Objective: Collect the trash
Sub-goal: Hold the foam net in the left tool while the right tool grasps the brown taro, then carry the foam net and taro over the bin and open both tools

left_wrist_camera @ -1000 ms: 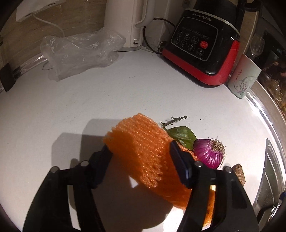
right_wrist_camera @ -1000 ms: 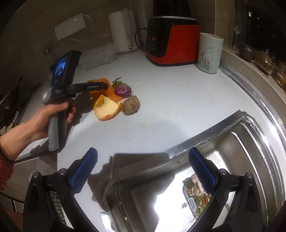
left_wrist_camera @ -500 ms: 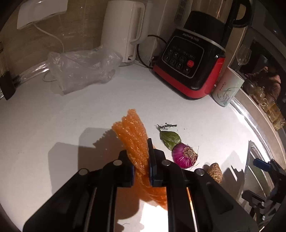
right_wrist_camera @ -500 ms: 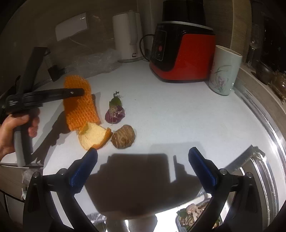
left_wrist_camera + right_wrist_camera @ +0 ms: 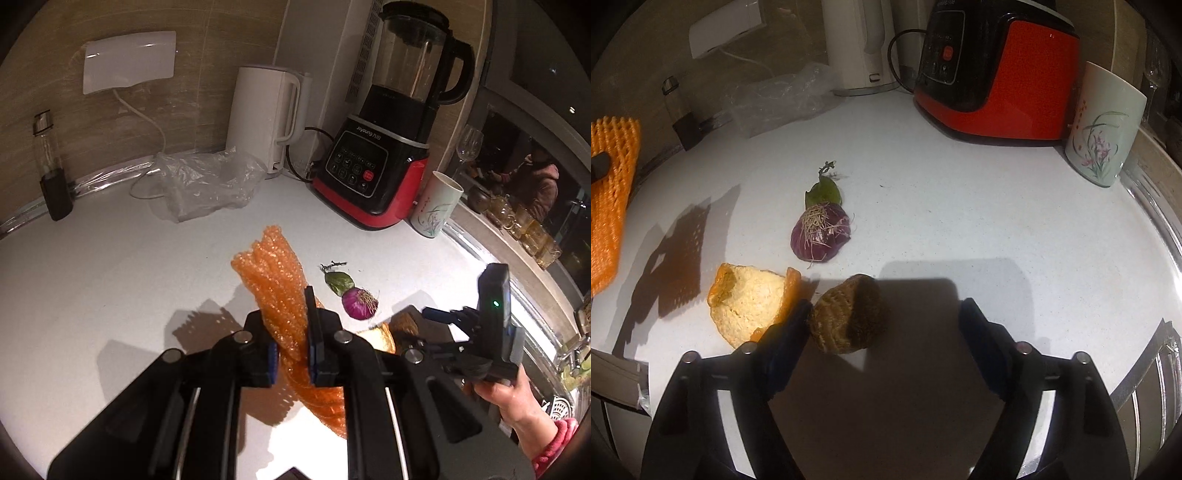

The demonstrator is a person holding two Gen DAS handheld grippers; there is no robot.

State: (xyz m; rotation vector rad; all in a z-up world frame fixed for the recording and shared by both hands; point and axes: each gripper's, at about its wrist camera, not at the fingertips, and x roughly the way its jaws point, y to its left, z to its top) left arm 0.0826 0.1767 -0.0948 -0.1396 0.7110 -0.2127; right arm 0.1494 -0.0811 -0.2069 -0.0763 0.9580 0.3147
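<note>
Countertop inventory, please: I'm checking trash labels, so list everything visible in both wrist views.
foam net: 1, orange, lifted off the counter in the left gripper
onion piece: 1, purple, mid-counter
leaf with stem: 1, green, behind the onion piece
peel: 1, orange and pale, front left
brown lump: 1, between the right gripper's fingers
plastic bag: 1, clear, by the kettle
kettle: 1, white, back
blender: 1, red and black, back right
cup: 1, white floral, right
bottle: 1, dark, back left
left gripper: shut
right gripper: open
</note>
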